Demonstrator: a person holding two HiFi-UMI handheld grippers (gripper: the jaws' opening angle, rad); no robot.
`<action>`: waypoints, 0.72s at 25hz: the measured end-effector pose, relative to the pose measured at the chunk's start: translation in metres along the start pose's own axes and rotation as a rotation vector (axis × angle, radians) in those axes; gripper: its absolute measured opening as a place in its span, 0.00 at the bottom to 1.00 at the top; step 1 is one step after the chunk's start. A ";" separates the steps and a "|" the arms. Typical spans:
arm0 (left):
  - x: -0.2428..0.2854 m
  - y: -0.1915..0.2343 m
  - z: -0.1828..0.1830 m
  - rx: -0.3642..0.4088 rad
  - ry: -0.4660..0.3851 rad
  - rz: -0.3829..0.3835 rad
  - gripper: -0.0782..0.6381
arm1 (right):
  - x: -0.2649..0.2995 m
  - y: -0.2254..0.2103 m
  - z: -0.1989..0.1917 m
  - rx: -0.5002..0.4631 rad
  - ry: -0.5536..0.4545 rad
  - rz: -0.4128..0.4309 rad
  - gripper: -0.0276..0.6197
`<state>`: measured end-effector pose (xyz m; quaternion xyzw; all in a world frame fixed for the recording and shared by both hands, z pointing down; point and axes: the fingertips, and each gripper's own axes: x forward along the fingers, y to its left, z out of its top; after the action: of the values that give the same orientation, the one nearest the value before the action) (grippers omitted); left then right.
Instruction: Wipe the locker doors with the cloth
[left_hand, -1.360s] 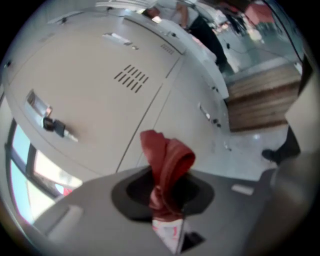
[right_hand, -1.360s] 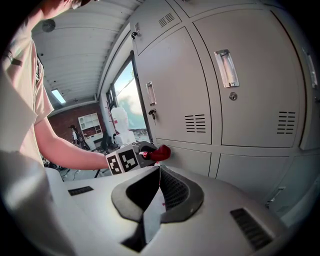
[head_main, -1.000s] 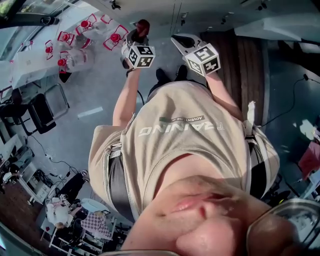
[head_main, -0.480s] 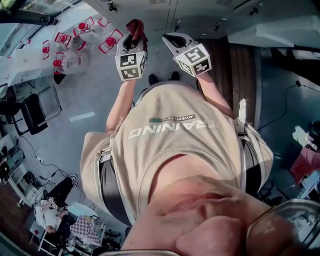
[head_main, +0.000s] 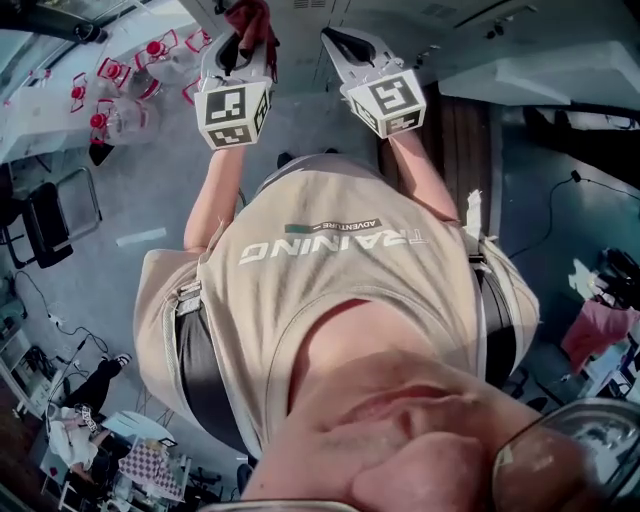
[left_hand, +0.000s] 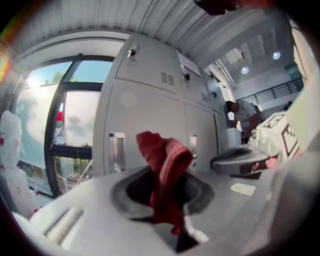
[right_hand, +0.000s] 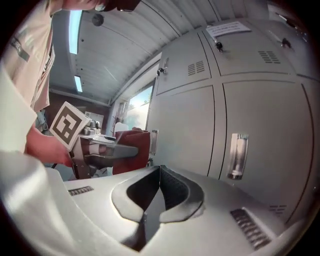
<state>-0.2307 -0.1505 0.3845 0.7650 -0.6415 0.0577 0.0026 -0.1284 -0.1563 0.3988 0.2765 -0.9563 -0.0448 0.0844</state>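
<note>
Left gripper (left_hand: 167, 200) pinches the red cloth (left_hand: 166, 160), seemingly soft and light, at a bunched fold; right gripper (right_hand: 159, 172) has its jaws together, empty.

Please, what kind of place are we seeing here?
Probably a locker area in an office or workshop hall: grey metal lockers with handles, a tall window, and red chairs on an open floor.

A: Cloth (left_hand: 167, 160), position?
B: Between the jaws of the left gripper (left_hand: 167, 192), standing up before the locker doors (left_hand: 150, 105). Window (left_hand: 70, 130) left of the lockers.
A: Right gripper (right_hand: 159, 175)?
B: Right of the left one, near it, not touching. It faces the same doors, with a door handle (right_hand: 237, 155) ahead on its right.
</note>
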 end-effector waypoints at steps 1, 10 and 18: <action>-0.002 0.001 0.011 0.008 -0.023 0.002 0.22 | -0.001 -0.004 0.011 -0.009 -0.027 -0.013 0.07; -0.017 0.015 0.076 0.077 -0.163 0.035 0.22 | -0.016 -0.031 0.051 0.159 -0.190 -0.102 0.06; -0.022 0.012 0.053 0.076 -0.122 0.032 0.22 | -0.019 -0.028 0.036 0.168 -0.172 -0.113 0.06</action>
<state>-0.2421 -0.1356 0.3287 0.7562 -0.6500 0.0353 -0.0666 -0.1042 -0.1686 0.3570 0.3312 -0.9432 0.0071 -0.0242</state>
